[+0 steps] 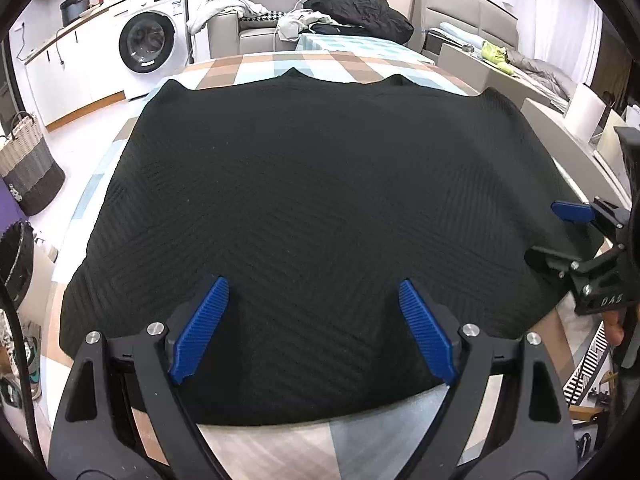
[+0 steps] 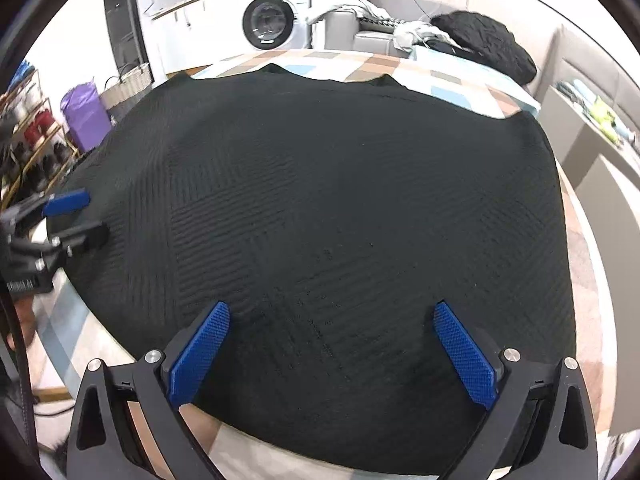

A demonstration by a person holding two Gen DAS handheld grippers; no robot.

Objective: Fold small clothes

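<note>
A black ribbed knit garment (image 1: 312, 200) lies spread flat on a table with a checked cloth (image 1: 256, 65). It also fills the right wrist view (image 2: 320, 200). My left gripper (image 1: 314, 284) is open, its blue pads above the garment's near hem. My right gripper (image 2: 332, 308) is open too, above the hem further right. The right gripper also shows in the left wrist view (image 1: 560, 232) at the garment's right edge. The left gripper shows in the right wrist view (image 2: 86, 216) at the left edge.
A washing machine (image 1: 150, 40) and a counter stand at the back left. A woven basket (image 1: 30, 164) is on the floor left. A sofa with a black bundle of clothes (image 1: 360, 12) is behind the table. A shoe rack (image 2: 32, 140) stands left.
</note>
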